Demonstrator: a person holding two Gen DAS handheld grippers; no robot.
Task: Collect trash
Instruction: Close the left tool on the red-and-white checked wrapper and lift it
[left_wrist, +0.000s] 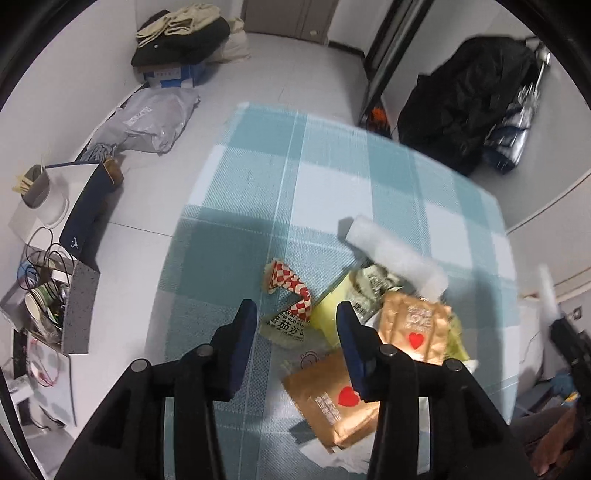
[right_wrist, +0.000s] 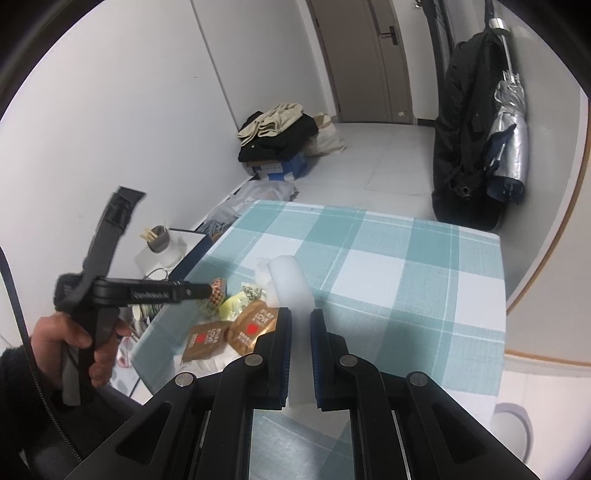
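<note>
Left tongs (left_wrist: 293, 314) hover apart, empty, over the red-checked paper wrapper (left_wrist: 291, 288); right tongs (right_wrist: 300, 317) clamp a white translucent bag (right_wrist: 290, 280). Next: close on the wrapper.

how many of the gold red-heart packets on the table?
2. One gold packet lies nearest the table's near edge, beside the left tool; the other gold packet lies just past it, against the yellow wrapper. More could be hidden under the pile.
</note>
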